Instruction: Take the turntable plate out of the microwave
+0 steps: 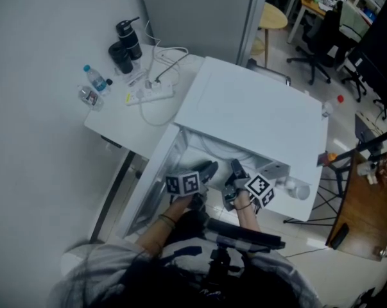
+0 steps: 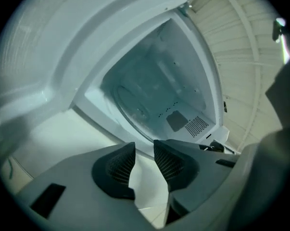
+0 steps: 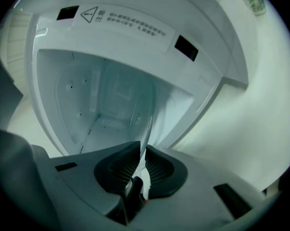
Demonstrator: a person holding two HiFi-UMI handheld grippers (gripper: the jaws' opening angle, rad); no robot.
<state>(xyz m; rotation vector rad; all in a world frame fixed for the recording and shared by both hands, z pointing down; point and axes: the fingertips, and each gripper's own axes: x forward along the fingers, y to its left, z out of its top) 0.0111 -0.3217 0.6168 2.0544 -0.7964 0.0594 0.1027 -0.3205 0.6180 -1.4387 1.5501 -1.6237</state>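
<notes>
The white microwave (image 1: 257, 108) stands on a white table, its door (image 1: 156, 172) swung open to the left. Both grippers reach into its opening. The glass turntable plate (image 2: 134, 107) lies in the cavity ahead of my left gripper (image 2: 145, 146), whose pads stand apart with nothing between them. In the right gripper view the plate's clear rim (image 3: 147, 124) runs down between the pads, and my right gripper (image 3: 142, 159) is shut on it. From the head view the left gripper (image 1: 209, 171) and right gripper (image 1: 235, 171) sit side by side at the cavity's mouth.
A power strip (image 1: 151, 95) with cables, a water bottle (image 1: 97, 79) and a black flask (image 1: 129, 40) lie on the table left of the microwave. A round wooden table (image 1: 273, 15), office chairs (image 1: 321, 43) and a wooden desk (image 1: 366, 210) stand to the right.
</notes>
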